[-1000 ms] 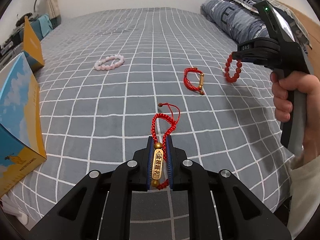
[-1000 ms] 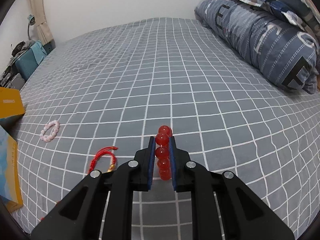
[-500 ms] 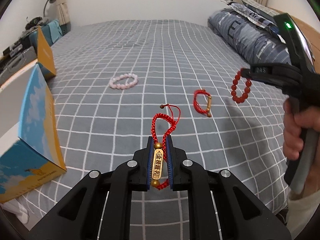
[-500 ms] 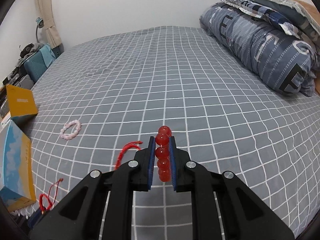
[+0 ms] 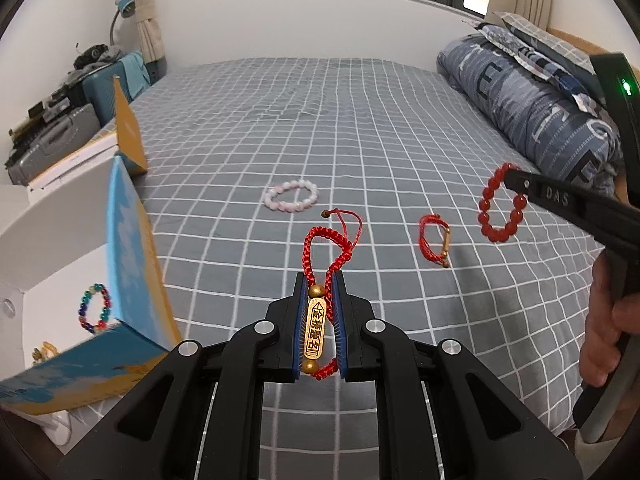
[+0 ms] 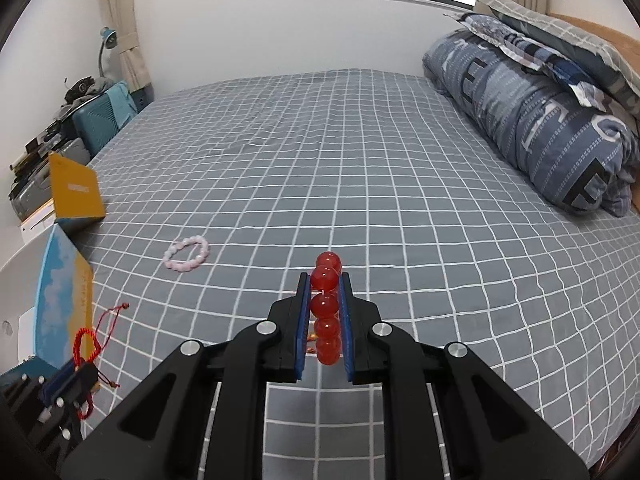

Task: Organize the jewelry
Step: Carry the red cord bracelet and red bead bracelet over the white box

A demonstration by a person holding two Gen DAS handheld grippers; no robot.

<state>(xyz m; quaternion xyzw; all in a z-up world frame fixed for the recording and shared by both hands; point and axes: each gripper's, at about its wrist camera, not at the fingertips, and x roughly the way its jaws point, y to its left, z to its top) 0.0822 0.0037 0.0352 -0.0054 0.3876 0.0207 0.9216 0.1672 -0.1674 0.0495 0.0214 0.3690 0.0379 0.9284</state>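
Observation:
My left gripper (image 5: 319, 286) is shut on a red braided cord bracelet with a gold plate (image 5: 315, 325), held above the grey checked bed. It also shows in the right wrist view (image 6: 68, 376). My right gripper (image 6: 325, 282) is shut on a red bead bracelet (image 6: 326, 306), which hangs in the air at the right of the left wrist view (image 5: 500, 210). A pink bead bracelet (image 5: 291, 196) and a second red cord bracelet (image 5: 434, 240) lie on the bed. An open white box (image 5: 48, 264) at the left holds a multicoloured bead bracelet (image 5: 94, 309).
The box's blue and yellow lid flap (image 5: 132, 256) stands upright beside my left gripper. A yellow box (image 6: 76, 192) sits further back on the left. A rolled blue quilt (image 6: 532, 112) lies along the right. Cases and clutter (image 5: 52, 128) stand beyond the bed's left edge.
Both grippers have risen and pulled back with their bracelets still held. The open box with the multicoloured bracelet has come into the left wrist view.

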